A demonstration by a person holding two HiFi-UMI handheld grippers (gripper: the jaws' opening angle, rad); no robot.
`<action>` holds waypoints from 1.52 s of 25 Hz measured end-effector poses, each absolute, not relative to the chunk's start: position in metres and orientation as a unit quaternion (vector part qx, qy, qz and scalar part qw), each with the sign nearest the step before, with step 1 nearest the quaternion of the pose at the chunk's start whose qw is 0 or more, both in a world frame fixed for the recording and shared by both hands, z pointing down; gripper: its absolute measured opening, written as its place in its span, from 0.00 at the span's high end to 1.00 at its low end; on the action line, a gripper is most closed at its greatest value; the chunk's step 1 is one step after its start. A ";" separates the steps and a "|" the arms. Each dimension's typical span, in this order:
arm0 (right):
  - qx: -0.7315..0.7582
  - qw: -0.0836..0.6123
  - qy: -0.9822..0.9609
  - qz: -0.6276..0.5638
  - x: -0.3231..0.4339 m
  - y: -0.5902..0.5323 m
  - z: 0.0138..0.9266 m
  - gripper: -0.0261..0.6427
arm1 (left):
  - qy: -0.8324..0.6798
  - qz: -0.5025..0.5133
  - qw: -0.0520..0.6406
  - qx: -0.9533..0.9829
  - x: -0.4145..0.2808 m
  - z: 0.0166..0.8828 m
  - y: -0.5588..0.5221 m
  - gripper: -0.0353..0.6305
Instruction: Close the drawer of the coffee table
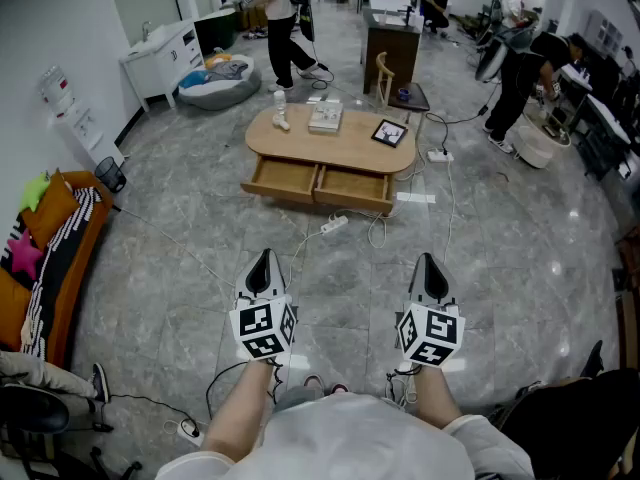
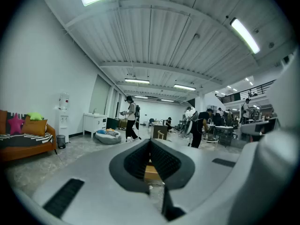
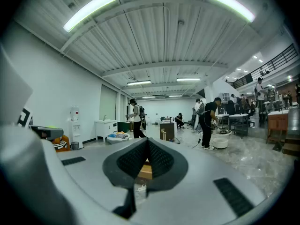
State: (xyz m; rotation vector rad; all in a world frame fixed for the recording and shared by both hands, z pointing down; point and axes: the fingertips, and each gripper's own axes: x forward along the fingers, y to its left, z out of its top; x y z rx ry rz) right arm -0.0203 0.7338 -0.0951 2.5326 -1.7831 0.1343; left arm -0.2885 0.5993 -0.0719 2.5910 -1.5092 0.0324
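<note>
Drawer [image 1: 285, 179] open; left gripper [image 1: 263, 255], right gripper [image 1: 428, 260] level.

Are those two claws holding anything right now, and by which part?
Nothing. The left claw and the right claw are both shut and empty, some way short of the coffee table.

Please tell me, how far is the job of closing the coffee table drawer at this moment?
Done: nothing yet. The left drawer and right drawer of the coffee table both stand pulled out. In hand: the left gripper and right gripper are shut and empty, well short of the table. Left: probably walk up and push the drawers in.
</note>
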 end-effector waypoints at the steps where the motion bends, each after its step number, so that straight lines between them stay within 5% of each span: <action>1: 0.816 0.021 -0.576 0.044 -0.020 0.733 -0.094 0.96 | -0.502 0.011 0.071 0.862 -0.287 -0.071 0.599 0.95; 22: 0.806 -0.012 -0.589 0.058 -0.041 0.729 -0.093 0.90 | -0.486 0.027 0.075 0.870 -0.295 -0.067 0.600 0.94; 27: 0.806 -0.016 -0.589 0.058 -0.044 0.730 -0.094 0.81 | -0.477 0.020 0.083 0.875 -0.296 -0.069 0.598 0.75; 38: 0.806 -0.014 -0.590 0.054 -0.048 0.725 -0.100 0.62 | -0.464 0.023 0.087 0.881 -0.299 -0.071 0.593 0.51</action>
